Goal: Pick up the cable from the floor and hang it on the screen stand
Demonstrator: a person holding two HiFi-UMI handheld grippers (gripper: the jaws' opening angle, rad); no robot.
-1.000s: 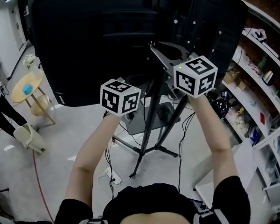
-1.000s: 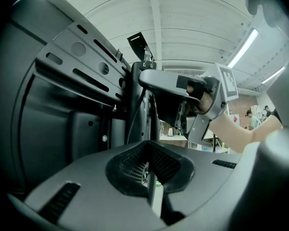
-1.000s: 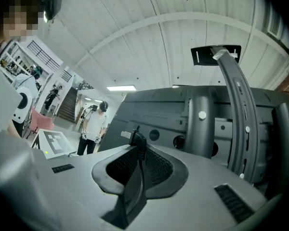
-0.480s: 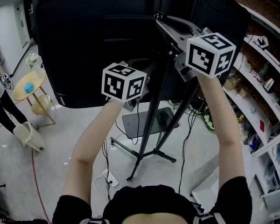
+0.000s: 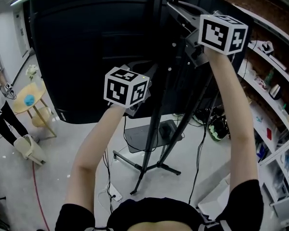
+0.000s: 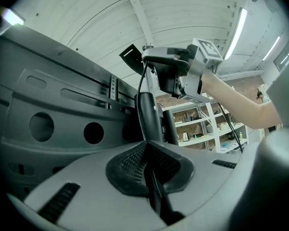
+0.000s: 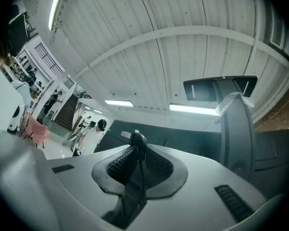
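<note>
up behind the black screen, both arms reach high along the screen stand. the right gripper is the higher one, beside the stand's top bracket. the left gripper sits lower, just beside the stand's pole.

room:
- screen back is directly ahead, close to both grippers.
- shelving edges run down the right side, near the right forearm.
- stand legs splay over the floor far below, where a power strip and a red cord lie.
- open floor to the left, with a person at the frame edge.
- right gripper view: ceiling above the fingers. the stand's flat top plate and grey post rise to the right, apart from the fingers.

cable: thin and black.
- right fingers are pressed together, pinching it just below its plug, which pokes out past the fingertips.
- left fingers are also pressed together. a dark strand, apparently the same cable, runs out of their seam toward the camera.
- from the right gripper a thin run of cable drops toward the left fingers, beside the pole.
- the cable is off the floor, strung between the two grippers. cannot tell whether it touches the bracket.
</note>
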